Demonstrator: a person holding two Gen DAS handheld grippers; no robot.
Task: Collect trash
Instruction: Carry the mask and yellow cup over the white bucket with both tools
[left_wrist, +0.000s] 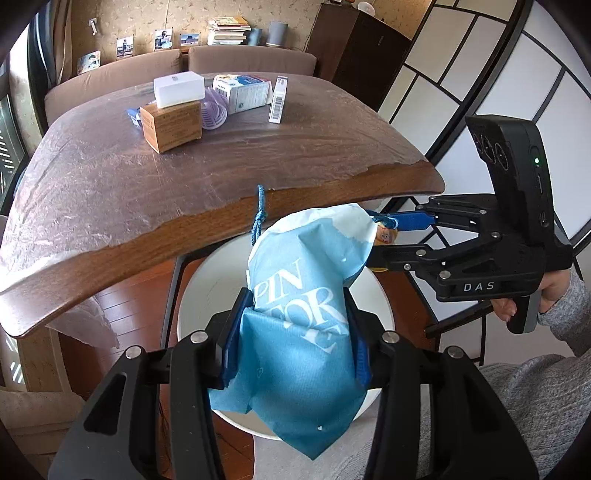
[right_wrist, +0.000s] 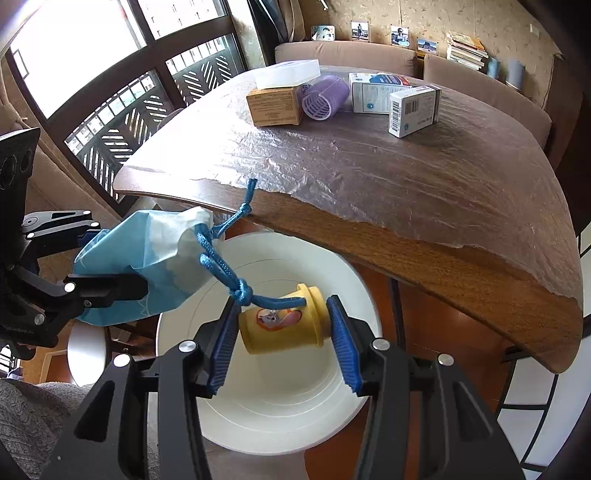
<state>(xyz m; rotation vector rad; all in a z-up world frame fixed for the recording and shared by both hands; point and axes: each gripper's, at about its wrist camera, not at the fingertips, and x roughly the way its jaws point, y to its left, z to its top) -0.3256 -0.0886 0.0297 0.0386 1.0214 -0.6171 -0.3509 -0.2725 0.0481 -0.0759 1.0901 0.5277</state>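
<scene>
My left gripper (left_wrist: 295, 339) is shut on a crumpled blue paper bag (left_wrist: 299, 325) with white lettering and blue cord handles (left_wrist: 258, 218), held over a white round bin (left_wrist: 192, 295) below the table edge. My right gripper (right_wrist: 282, 328) is shut on a small yellow tub (right_wrist: 280, 323) with a cartoon label, lying sideways between the blue pads over the same bin (right_wrist: 280, 413). The bag (right_wrist: 147, 258) hangs just left of the tub, and its cord (right_wrist: 229, 273) drapes across the tub. The right gripper (left_wrist: 391, 240) also shows in the left wrist view, beside the bag.
A dark wooden table (left_wrist: 184, 177) under clear film holds a brown carton (left_wrist: 170, 125), a white box (left_wrist: 179, 88), a purple hair roller (left_wrist: 214, 110) and white-blue boxes (left_wrist: 245, 92). A sofa (left_wrist: 147, 70) stands behind. A window (right_wrist: 92, 74) is left, sliding screens (left_wrist: 461, 74) right.
</scene>
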